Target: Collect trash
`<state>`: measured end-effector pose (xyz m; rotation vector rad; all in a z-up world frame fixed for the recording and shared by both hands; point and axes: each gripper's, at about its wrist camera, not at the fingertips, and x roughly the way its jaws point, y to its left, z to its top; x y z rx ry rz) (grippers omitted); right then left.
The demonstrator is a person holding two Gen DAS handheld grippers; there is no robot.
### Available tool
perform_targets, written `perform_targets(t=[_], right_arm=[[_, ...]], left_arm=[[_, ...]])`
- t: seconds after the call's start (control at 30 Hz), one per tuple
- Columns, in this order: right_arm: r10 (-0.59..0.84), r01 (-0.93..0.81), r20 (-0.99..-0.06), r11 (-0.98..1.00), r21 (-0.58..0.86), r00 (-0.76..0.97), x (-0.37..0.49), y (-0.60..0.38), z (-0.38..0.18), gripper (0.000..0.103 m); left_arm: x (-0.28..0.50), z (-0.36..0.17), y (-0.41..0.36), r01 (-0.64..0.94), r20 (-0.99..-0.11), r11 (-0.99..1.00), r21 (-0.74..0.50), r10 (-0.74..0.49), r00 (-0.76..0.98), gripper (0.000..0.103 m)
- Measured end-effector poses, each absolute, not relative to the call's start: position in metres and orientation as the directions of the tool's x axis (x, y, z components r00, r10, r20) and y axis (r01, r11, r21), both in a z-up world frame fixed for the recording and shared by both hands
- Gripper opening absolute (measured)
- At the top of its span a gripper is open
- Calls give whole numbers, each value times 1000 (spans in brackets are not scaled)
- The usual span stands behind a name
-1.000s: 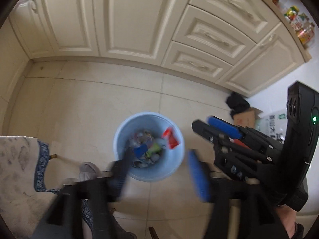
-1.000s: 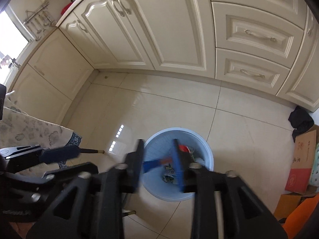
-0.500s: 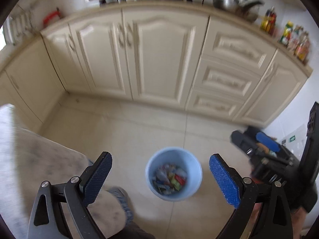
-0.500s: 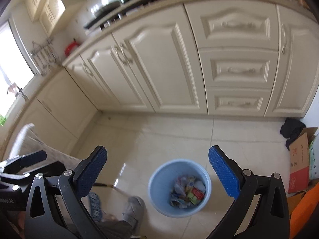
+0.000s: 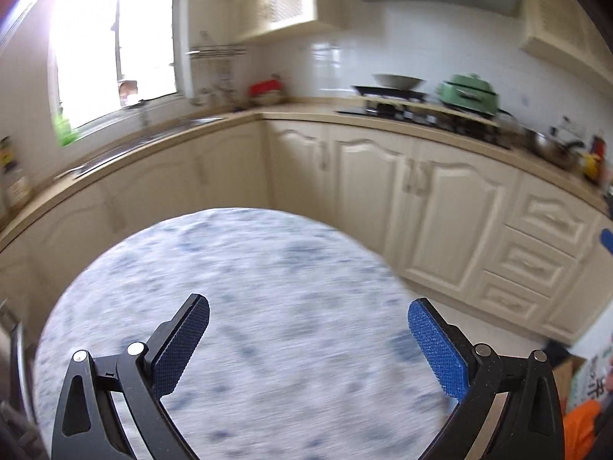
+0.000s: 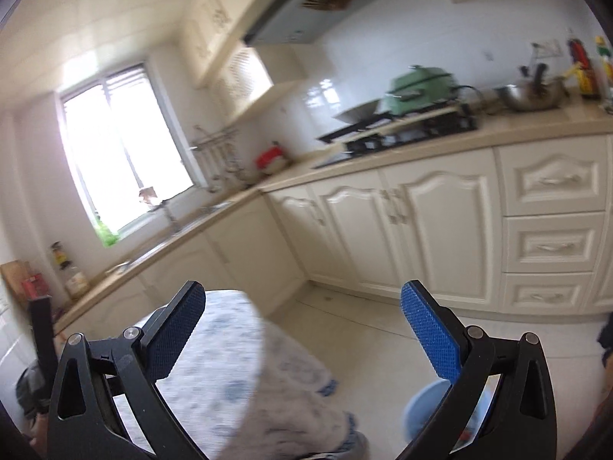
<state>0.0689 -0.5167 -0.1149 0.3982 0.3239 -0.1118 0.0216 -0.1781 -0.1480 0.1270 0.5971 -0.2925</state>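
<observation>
My left gripper (image 5: 309,306) hangs over a round table (image 5: 268,260) covered with a white cloth with blue print. Its jaws are opening wide and nothing is between them. My right gripper (image 6: 302,291) is open and empty, above the table's edge (image 6: 230,345) and the floor. The light blue trash bin (image 6: 421,406) shows low on the right, partly hidden behind the right gripper's finger (image 6: 433,337). A blue fingertip of the right gripper (image 5: 607,239) peeks in at the left wrist view's right edge. The cloth is motion-blurred and I make out no trash on it.
Cream cabinets (image 5: 440,211) and a beige counter wrap around the room behind the table. On the counter are a stove with a green pot (image 5: 469,92) and a sink below the window (image 6: 115,161). A cardboard box (image 5: 590,375) and something orange (image 5: 582,425) lie on the floor.
Both grippers were low over the bin with narrower jaws, the right one with a blue scrap between them. They opened wide, rose and swung up toward the table; the bin left the left view.
</observation>
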Motion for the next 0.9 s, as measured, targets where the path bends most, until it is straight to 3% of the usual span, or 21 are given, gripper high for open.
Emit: perform_targets(t=[0.23,0.47,0.9], right_arm=[[127,-6,-336,941,338,933,100,-406,-107,103],[196,-74,-432,957,282,880,135,-316,-122,103],[147,-54,-547,982,182,824,176,-258,-145,103]], left_arm=[[15,-180,-67,112,-605,992,51,-58,794,102],[34,-211,-4,-1,-668,1000,8,6,744,102],[99,-210,23,-51,-738,994,-96,-37,674,102]])
